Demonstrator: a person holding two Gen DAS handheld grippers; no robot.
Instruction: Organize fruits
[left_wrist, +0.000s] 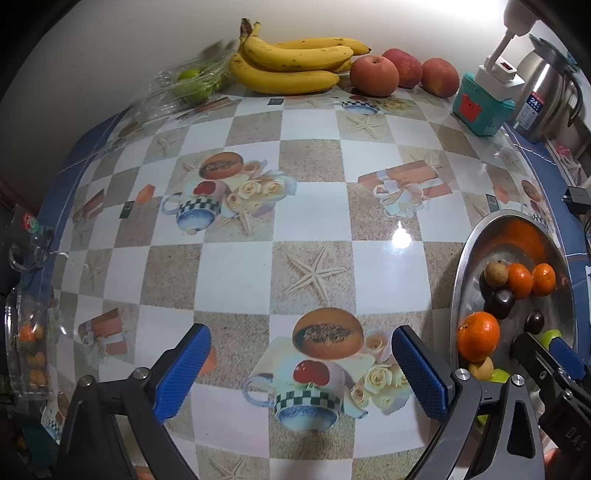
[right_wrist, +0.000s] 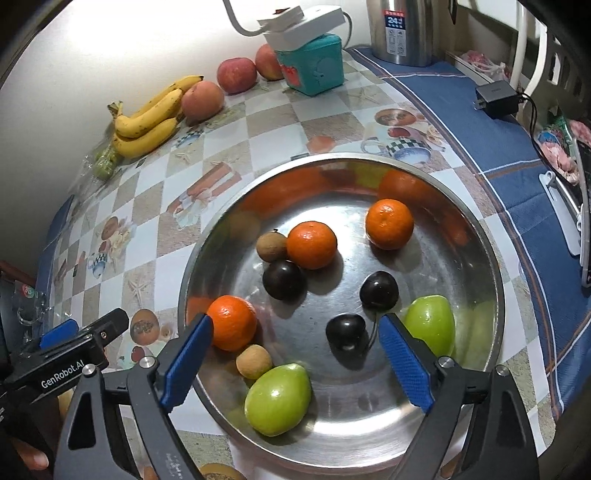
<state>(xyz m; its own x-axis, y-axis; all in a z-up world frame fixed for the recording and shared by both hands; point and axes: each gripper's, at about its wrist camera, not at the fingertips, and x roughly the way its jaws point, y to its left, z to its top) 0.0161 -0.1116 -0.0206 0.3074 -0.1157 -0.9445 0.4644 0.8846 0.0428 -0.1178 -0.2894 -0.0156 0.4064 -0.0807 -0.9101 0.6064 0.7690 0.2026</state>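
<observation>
A steel bowl (right_wrist: 476, 258) holds three oranges (right_wrist: 311, 244), three dark plums (right_wrist: 283, 279), two green fruits (right_wrist: 277, 398) and two small brown fruits (right_wrist: 253, 361). My right gripper (right_wrist: 293, 358) is open and empty, low over the bowl's near side, with a dark plum (right_wrist: 346, 331) between its fingers. My left gripper (left_wrist: 301, 369) is open and empty over the patterned tablecloth, left of the bowl (left_wrist: 456, 280). Bananas (left_wrist: 291, 61) and three apples (left_wrist: 373, 75) lie at the far edge by the wall.
A bag of green fruit (left_wrist: 192, 83) lies left of the bananas. A teal box (left_wrist: 482, 105) with a white charger on it and a steel kettle (left_wrist: 550, 92) stand at the back right. A black adapter (right_wrist: 496, 99) lies on the blue cloth border.
</observation>
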